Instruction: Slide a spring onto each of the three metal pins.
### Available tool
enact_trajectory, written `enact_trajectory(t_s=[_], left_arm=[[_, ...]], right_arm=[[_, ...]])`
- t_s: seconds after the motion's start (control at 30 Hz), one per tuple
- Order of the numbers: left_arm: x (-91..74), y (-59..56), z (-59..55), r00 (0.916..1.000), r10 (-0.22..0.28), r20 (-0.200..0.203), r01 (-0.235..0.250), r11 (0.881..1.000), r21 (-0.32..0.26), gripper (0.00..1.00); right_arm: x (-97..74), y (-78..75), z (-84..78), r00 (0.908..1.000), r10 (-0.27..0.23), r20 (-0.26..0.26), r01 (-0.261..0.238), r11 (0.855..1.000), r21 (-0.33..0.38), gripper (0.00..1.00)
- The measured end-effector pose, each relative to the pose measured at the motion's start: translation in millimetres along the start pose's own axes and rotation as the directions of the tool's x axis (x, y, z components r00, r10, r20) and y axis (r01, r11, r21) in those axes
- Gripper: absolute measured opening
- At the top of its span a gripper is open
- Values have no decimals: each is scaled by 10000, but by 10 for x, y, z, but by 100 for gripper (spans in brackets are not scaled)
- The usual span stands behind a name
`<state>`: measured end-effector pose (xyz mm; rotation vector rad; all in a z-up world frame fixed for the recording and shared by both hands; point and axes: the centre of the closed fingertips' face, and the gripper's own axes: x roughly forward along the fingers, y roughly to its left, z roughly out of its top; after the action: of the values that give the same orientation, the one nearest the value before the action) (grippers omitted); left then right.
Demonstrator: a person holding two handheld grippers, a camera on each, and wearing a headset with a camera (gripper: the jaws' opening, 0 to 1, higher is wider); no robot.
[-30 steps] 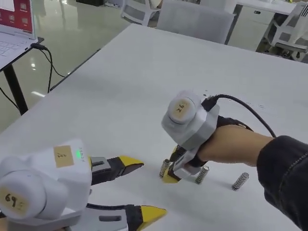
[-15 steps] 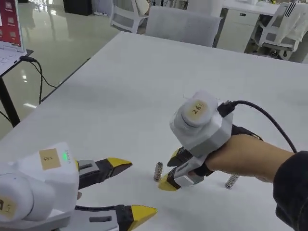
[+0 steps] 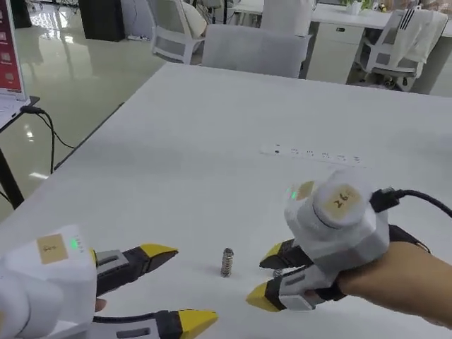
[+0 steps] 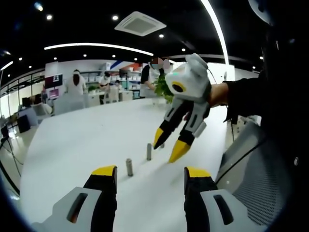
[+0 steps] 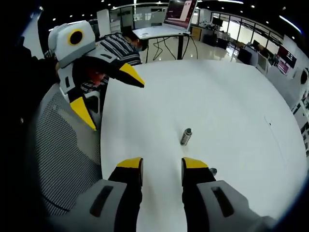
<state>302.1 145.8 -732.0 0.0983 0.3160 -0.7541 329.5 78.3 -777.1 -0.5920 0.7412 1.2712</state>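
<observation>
My left hand-held gripper (image 3: 180, 286) and right hand-held gripper (image 3: 265, 275) are both open and empty, flanking an upright spring (image 3: 227, 261), so I reckon picking up another one's next.

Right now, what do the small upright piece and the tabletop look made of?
The upright piece looks like grey metal, likely steel: dull sheen, coiled ridges like a spring. The tabletop looks white and matte, perhaps laminate: smooth, only soft glare; exact material unclear.
</observation>
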Motion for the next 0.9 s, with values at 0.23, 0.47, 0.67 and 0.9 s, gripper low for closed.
enact_trajectory(t_s=[0.23,0.47,0.67,0.9], left_arm=[[-23,22,-30,9998,76,-195,-76,10000,-26,51],[-30,16,-44,9996,117,-276,-116,9999,29,51],[-45,16,-71,9993,173,-346,-170,9998,89,53],[-27,36,-76,9993,201,-327,-196,9997,146,54]], right_arm=[[-229,32,-224,9977,-371,566,327,9964,778,30],[-453,-100,-449,9915,-982,857,853,9860,1434,30],[-678,-239,-583,9788,-1615,1257,1375,9738,1812,31],[-852,-416,-732,9584,-2249,1757,1821,9560,2301,36]])
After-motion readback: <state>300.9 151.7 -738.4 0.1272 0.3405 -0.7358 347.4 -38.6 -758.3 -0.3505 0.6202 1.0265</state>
